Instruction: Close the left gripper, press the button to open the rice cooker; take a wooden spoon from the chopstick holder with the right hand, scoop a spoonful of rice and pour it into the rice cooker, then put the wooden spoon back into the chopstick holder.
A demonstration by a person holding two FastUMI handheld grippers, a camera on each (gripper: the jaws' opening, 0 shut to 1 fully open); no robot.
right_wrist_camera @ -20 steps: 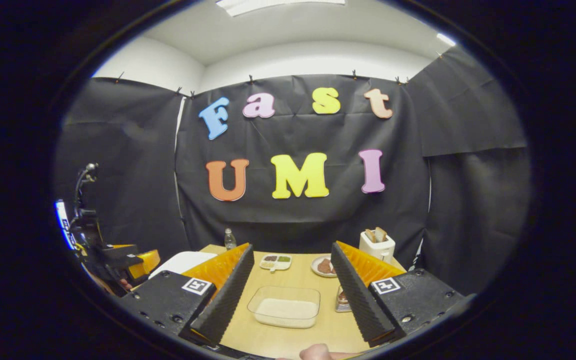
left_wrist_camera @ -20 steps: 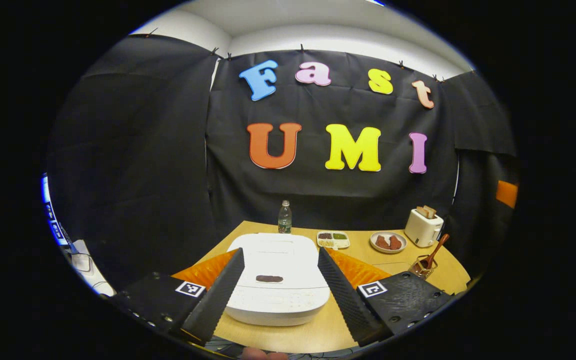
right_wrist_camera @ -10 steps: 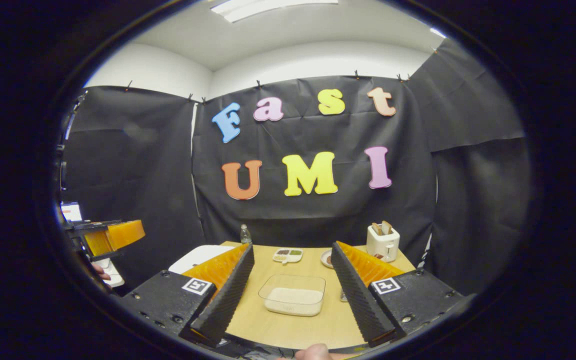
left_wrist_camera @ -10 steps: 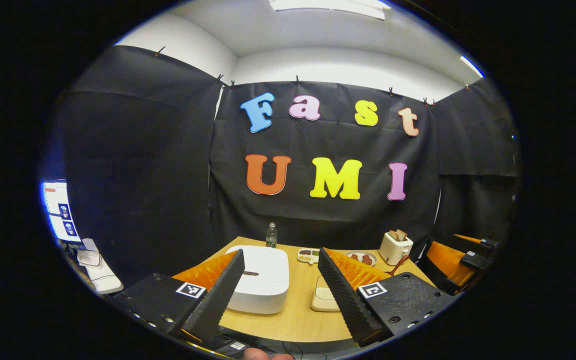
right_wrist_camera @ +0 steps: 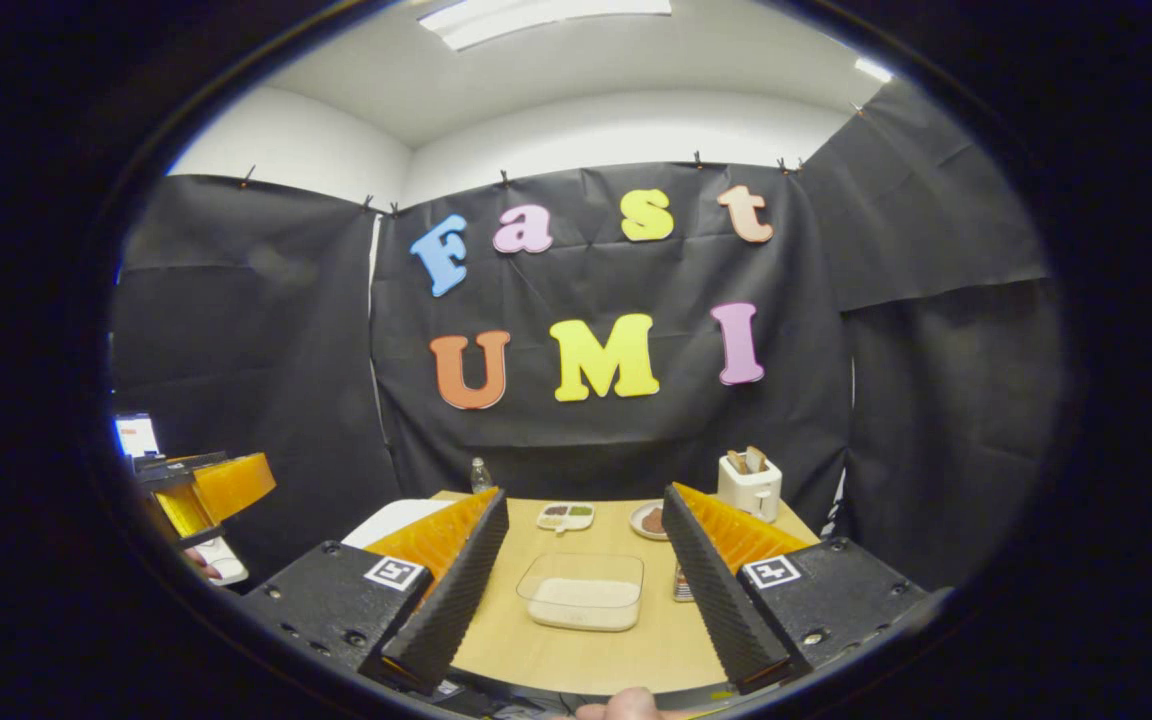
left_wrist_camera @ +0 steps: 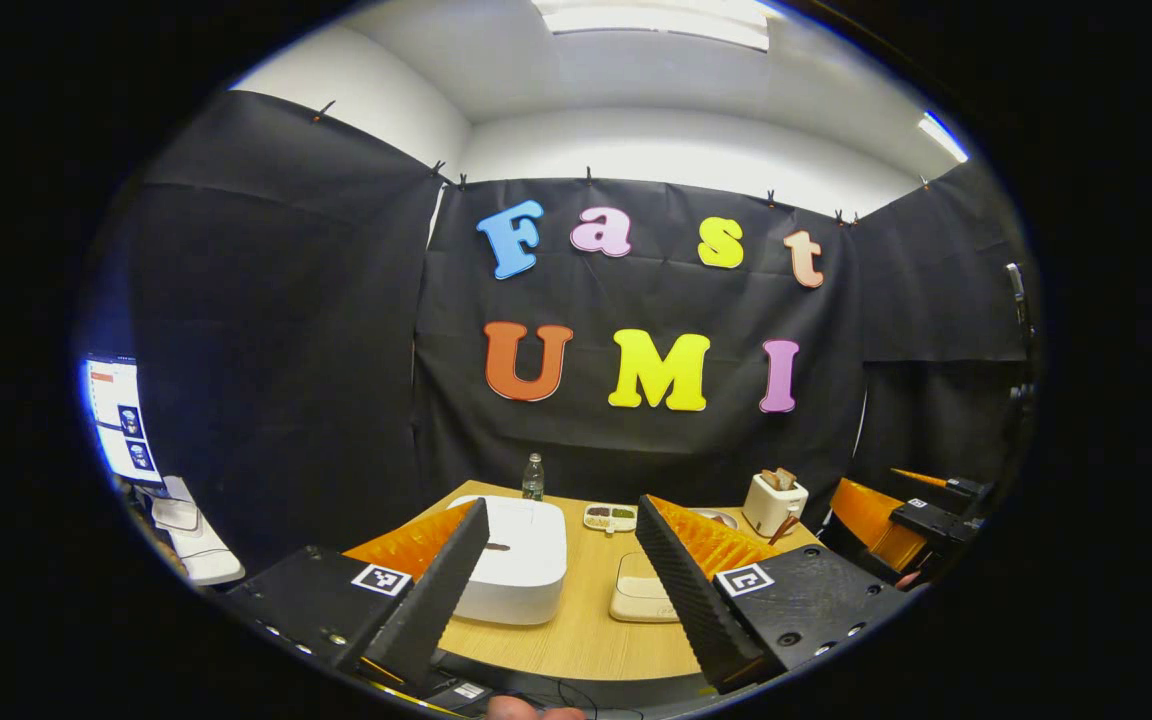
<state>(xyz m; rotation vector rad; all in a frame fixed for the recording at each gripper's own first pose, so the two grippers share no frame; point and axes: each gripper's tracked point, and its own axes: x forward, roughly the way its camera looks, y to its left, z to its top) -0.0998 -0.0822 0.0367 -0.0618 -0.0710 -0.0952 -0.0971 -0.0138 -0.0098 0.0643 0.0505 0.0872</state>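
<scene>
Both grippers hover before the light wooden surface (left_wrist_camera: 586, 640), fingers spread wide and holding nothing: left gripper (left_wrist_camera: 561, 580), right gripper (right_wrist_camera: 584, 590). The white, lid-down rice cooker (left_wrist_camera: 521, 560) sits left; the clear rectangular rice container (right_wrist_camera: 581, 592) sits centre.

A: Status on rice cooker (left_wrist_camera: 521, 560)?
B: White, flat-topped, rounded corners, lid shut, dark button (left_wrist_camera: 497, 547) on top. Sits on left part of the wooden table.
A: Rice?
B: In a clear rectangular container (right_wrist_camera: 582, 592), shallow layer, near the front edge, right of the cooker.
A: Spoon?
B: Wooden spoon (left_wrist_camera: 788, 524) leaning, handle up, just beside the toaster. Chopstick holder (right_wrist_camera: 681, 585) mostly hidden.
</scene>
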